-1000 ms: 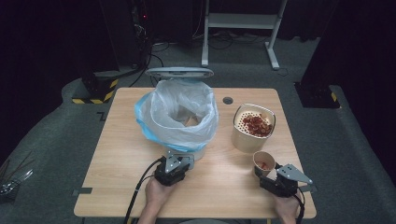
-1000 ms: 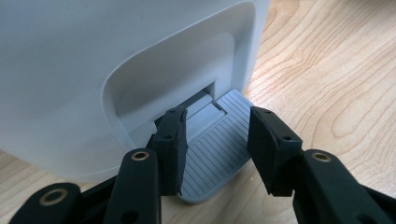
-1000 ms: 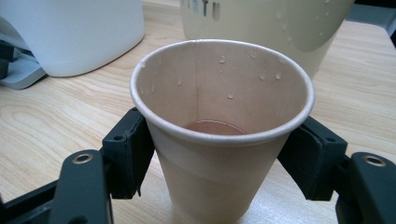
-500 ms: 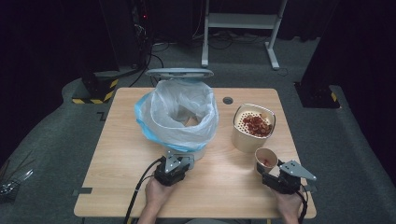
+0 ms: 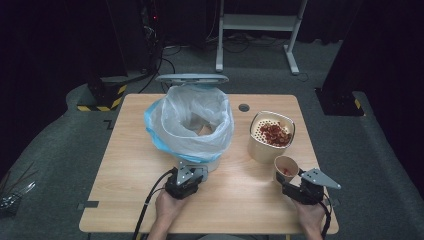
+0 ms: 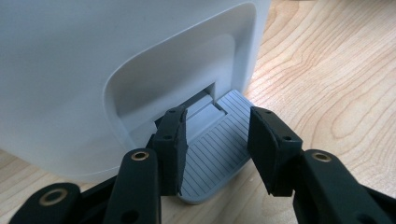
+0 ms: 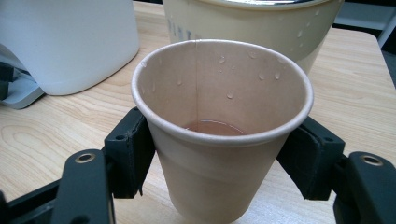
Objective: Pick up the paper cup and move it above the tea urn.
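Near right edge of table (image 5: 125,195): right gripper (image 5: 298,189) jaws clamped on cup (image 7: 219,126), upright, w/ bit of reddish liquid at bottom, drops on inner wall. Cup just near of strainer pot (image 5: 271,136) w/ red bits. Left gripper (image 6: 217,140) jaws apart, astride bin pedal (image 6: 215,154); pressing or not, can't tell. Bin (image 5: 192,125) lid up, bag open. Guess: cup in hand, pour or dump not yet done.
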Demonstrator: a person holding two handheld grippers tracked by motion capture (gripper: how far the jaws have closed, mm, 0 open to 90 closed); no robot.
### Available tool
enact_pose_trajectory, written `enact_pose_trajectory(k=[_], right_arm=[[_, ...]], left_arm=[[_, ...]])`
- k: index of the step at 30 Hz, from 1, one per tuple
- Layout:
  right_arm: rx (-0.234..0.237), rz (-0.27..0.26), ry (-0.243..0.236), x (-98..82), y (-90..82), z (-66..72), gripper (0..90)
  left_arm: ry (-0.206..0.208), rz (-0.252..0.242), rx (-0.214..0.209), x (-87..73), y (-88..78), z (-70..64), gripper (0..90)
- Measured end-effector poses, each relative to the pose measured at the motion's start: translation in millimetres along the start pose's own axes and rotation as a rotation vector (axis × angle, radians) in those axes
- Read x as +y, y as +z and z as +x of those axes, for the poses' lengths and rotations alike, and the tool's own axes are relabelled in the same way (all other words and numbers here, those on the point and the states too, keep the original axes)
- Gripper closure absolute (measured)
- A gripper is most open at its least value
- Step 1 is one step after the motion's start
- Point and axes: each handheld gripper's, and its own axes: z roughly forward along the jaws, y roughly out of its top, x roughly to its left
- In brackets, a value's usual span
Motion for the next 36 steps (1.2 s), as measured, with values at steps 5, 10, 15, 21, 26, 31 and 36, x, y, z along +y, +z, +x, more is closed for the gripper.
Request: enact_pose_trajectory(k=[5,10,15,21,26,31,36], right_arm=[[-0.004,0.003,-0.01,3.7,-0.7,-1.5,32.4],[-0.009,-0.002,-0.017,8.0,-2.8,-4.9,32.6],[-0.009,-0.012,-0.021,12.7,-5.7,-8.0,32.7],[-0.002,-0.024,-0.009,19.0,-7.9,-11.2,32.7],[-0.006,-0.029,-0.014,25.4,-10.5,-14.1,32.9],[0.0,-0.036,-0.004,31.1,-13.4,-18.0,33.2],[0.0,-0.042,-0.005,37.0,-16.2,-21.4,33.6]], left_arm=[[0.0,0.0,0.0,0.0,-0.1,0.0,57.3],[0.0,0.0,0.0,0.0,-0.1,0.1,57.3],[-0.001,0.0,0.0,0.0,-0.1,0.1,57.3],[-0.001,0.0,0.0,0.0,0.0,0.1,57.3],[-0.001,0.0,0.0,0.0,0.0,0.0,57.3],[-0.001,-0.001,0.0,0.0,-0.1,0.1,57.3],[-0.001,0.0,0.0,0.0,-0.1,0.1,57.3]])
